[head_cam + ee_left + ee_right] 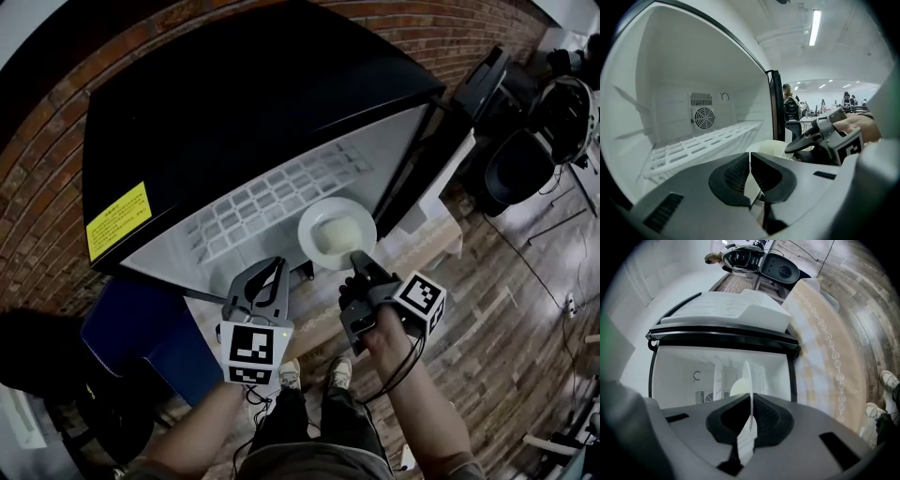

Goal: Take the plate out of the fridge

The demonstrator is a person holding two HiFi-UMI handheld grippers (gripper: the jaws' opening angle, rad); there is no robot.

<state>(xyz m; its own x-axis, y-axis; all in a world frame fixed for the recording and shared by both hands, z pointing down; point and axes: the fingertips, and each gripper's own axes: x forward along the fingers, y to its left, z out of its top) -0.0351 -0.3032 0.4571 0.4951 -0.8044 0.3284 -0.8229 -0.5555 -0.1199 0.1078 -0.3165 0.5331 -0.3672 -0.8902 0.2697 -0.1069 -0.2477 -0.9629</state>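
**Head view: plate pinched at its near rim, at the mouth of the fridge**

Head view looks down on the black fridge (234,112), which is open and shows its white wire shelf (272,202). The plate (337,234) lies flat at the front edge of that shelf, towards its right end. A pale lump sits on the plate, and I cannot tell what it is.

The right hand-held gripper (359,265) comes at the plate from the person's side, with its jaws clamped on the rim nearest the body. The plate therefore lies straight ahead of that gripper, along the line of its jaws and deeper into the fridge. To bring the plate out, I judge the pull should run straight back towards the person, with the plate kept level. In the right gripper view the plate (746,380) shows edge-on as a thin white blade between the pads.

The left hand-held gripper (272,281) has its jaws together on nothing. It sits just beside the plate's left side and does not touch it. It is close enough to lend support, but the right one is the nearer.

No view shows whether the plate's underside rests on the shelf or hangs just clear of it. In the right gripper view the jaws cover the lower part of the plate. In the left gripper view only a sliver of the plate (771,146) shows above the jaws.
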